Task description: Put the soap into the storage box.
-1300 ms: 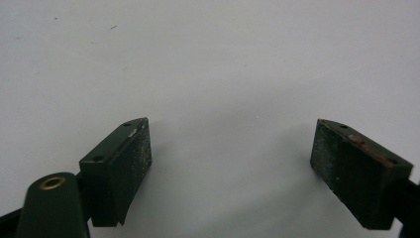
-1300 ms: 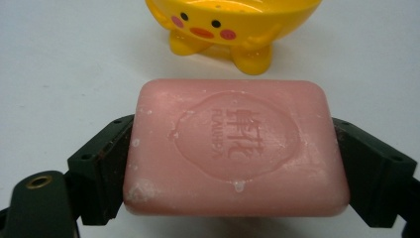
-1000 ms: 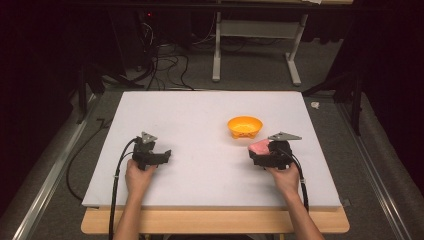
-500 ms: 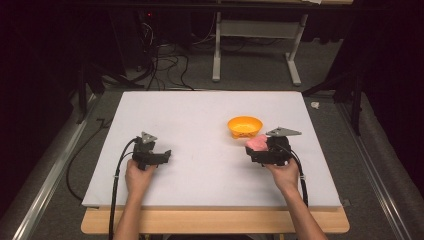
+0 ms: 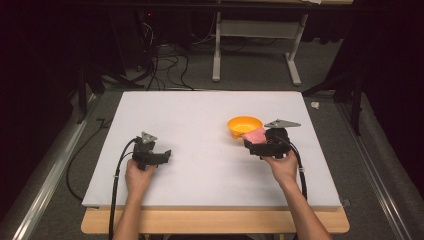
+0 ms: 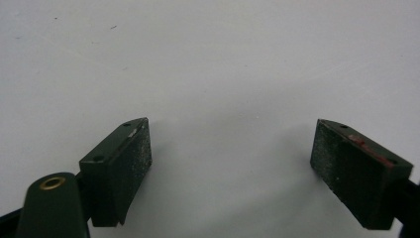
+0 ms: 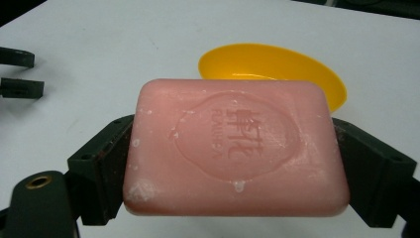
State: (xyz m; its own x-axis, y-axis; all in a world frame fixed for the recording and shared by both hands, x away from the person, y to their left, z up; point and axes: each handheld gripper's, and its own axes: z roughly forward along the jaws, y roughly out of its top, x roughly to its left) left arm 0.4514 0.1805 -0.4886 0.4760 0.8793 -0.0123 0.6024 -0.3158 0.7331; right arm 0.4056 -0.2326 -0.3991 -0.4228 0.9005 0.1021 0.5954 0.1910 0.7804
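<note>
white table board (image 5: 200, 115), cables (image 5: 165, 65) and metal stand (image 5: 255, 50) behind.

Waxy matt pink soap bar (image 7: 235, 148) with embossed lettering and chalky flecks, glossy smooth orange plastic bowl (image 7: 277, 69), matt white table top (image 5: 200, 120), gritty black gripper pads (image 6: 138, 148).

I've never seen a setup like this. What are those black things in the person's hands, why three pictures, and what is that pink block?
No robot here: a person holds hand-operated tongs, one per hand. The high view looks down on a white table. The other two pictures come from small cameras riding on each tool, looking along its black jaws. The left tongs stand open over bare table, holding nothing. The right tongs are clamped on a pink bar of soap with a stamped logo, lifted near a yellow bowl on the table. In the right gripper view the bowl sits just behind the soap.
</note>
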